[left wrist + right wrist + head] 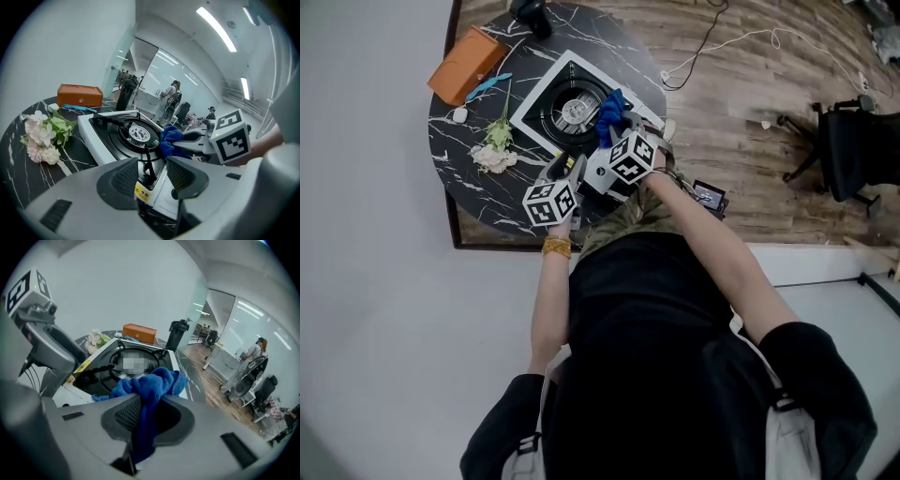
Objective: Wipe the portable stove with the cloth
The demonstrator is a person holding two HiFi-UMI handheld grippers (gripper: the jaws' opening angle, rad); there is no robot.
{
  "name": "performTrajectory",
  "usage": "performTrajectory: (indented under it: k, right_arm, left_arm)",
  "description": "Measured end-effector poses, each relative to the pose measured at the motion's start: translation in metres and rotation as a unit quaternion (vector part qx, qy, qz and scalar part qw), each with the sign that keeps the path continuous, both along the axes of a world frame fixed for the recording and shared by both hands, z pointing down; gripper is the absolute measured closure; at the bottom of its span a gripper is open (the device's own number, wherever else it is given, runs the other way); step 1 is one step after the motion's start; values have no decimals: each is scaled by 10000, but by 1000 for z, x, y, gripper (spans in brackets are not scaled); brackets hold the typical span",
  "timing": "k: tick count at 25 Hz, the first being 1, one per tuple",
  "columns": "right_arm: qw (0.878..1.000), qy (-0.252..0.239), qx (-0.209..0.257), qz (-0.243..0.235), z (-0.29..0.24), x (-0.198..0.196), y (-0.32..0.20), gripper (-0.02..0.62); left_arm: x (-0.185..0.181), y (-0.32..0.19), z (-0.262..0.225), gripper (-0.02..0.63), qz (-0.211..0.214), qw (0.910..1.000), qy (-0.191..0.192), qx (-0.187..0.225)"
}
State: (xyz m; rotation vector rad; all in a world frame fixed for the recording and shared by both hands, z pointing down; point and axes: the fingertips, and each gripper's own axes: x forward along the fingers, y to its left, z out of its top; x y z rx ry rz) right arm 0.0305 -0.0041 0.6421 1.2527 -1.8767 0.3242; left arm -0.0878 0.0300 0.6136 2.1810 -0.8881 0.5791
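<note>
A white portable stove (pixel 539 98) with a black top and round burner (pixel 574 110) sits on the dark marble round table (pixel 459 178). My right gripper (pixel 614 131) is shut on a blue cloth (pixel 610 111), which rests on the stove's near right part. In the right gripper view the blue cloth (pixel 149 386) is pinched between the jaws of my right gripper (pixel 146 414), over the stove (pixel 101 362). My left gripper (pixel 565 172) hovers at the stove's near edge, open and empty. In the left gripper view the left gripper (pixel 152 177) frames the stove (pixel 101 140) and the cloth (pixel 169 139).
An orange box (pixel 467 64), a light blue pen-like item (pixel 487 85) and pale flowers (pixel 495 148) lie on the table left of the stove. A black cylinder (pixel 532 13) stands at the far edge. Wood floor with a white cable (pixel 722 42) and a black chair (pixel 848 145) lies to the right.
</note>
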Motion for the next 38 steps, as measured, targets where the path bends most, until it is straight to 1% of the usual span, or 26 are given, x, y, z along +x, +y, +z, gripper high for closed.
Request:
performTrajectory:
  k: [2, 4, 6, 8, 9, 10, 12, 13, 14, 15, 16, 17, 18, 19, 20, 21, 22, 23, 24, 25, 27, 29, 30, 32, 34, 38]
  right_arm:
    - [9994, -206, -208, -176, -1, -13, 4, 546]
    - [9978, -390, -362, -407, -2, -30, 8, 546]
    - [9945, -584, -485, -725, -2, -52, 15, 546]
    - [9884, -787, -658, -1121, -3, -73, 27, 546]
    - [9834, -972, -810, -1303, -3, -83, 33, 546]
    - [9761, -1273, -1025, -1429, -3, -91, 39, 546]
    - [9536, -2211, -1508, -1379, -7, -96, 43, 546]
    - [9388, -2783, -1643, -1197, -17, -91, 40, 546]
    - [9212, -3408, -1620, -953, -32, -81, 35, 546]
    - [9006, -4050, -1424, -682, -52, -67, 28, 546]
    - [8803, -4600, -1086, -400, -74, -47, 20, 545]
    - [8677, -4926, -663, -113, -93, -21, 11, 545]
    - [8689, -4942, -224, 150, -107, 8, 3, 545]
    - [8840, -4660, 154, 343, -115, 37, -6, 545]
    - [9069, -4171, 418, 427, -115, 61, -14, 545]
    - [9307, -3599, 538, 378, -109, 78, -22, 545]
    - [9506, -3056, 518, 190, -99, 87, -29, 545]
    - [9646, -2604, 391, -122, -88, 87, -35, 545]
    - [9728, -2246, 200, -525, -76, 81, -39, 545]
    - [9760, -1948, -23, -972, -64, 72, -43, 545]
    - [9729, -1405, -490, -1769, -43, 51, -49, 545]
    - [9654, -1049, -918, -2204, -22, 38, -46, 545]
    - [9621, -1029, -1098, -2272, -14, 34, -45, 545]
    - [9562, -1178, -1414, -2275, -4, 29, -50, 546]
    - [9477, -1170, -1700, -2437, -1, 26, -54, 546]
    - [9309, -835, -1906, -3001, 1, 13, -58, 546]
  left_arm:
    - [-2, 0, 5, 416, -141, 9998, 110, -107]
    - [0, 2, 9, 417, -148, 9995, 190, -210]
    - [2, 5, 8, 421, -112, 9995, 219, -204]
    - [0, 10, 8, 423, -147, 9994, 249, -194]
    - [-2, 13, 8, 423, -199, 9991, 280, -228]
    - [-4, 15, 9, 423, -268, 9988, 312, -270]
    - [-12, 14, 7, 423, -401, 9982, 345, -296]
    - [-15, 12, 4, 423, -444, 9981, 339, -264]
    - [-19, 9, 1, 423, -465, 9982, 308, -210]
    - [-22, 7, -3, 423, -466, 9985, 248, -137]
    - [-24, 6, -6, 423, -455, 9988, 157, -45]
    - [-25, 5, -9, 425, -438, 9990, 41, 57]
    - [-25, 5, -11, 424, -415, 9990, -89, 159]
    - [-23, 7, -11, 424, -383, 9987, -224, 251]
    - [-19, 8, -10, 423, -342, 9983, -356, 323]
    - [-14, 10, -8, 424, -294, 9977, -483, 371]
    - [-9, 11, -5, 423, -243, 9971, -604, 393]
    - [-4, 13, -1, 425, -198, 9964, -722, 393]
    - [1, 13, 3, 424, -165, 9956, -844, 373]
    - [5, 12, 7, 423, -147, 9946, -978, 330]
    - [12, 6, 16, 425, -125, 9915, -1279, 181]
    - [15, 4, 22, 437, -101, 9870, -1605, 25]
    - [15, 5, 24, 453, -124, 9841, -1772, -21]
    - [11, 3, 27, 510, -243, 9779, -2076, -61]
    - [8, 0, 29, 549, -355, 9736, -2252, -69]
    - [8, -1, 31, 557, -500, 9714, -2322, 52]
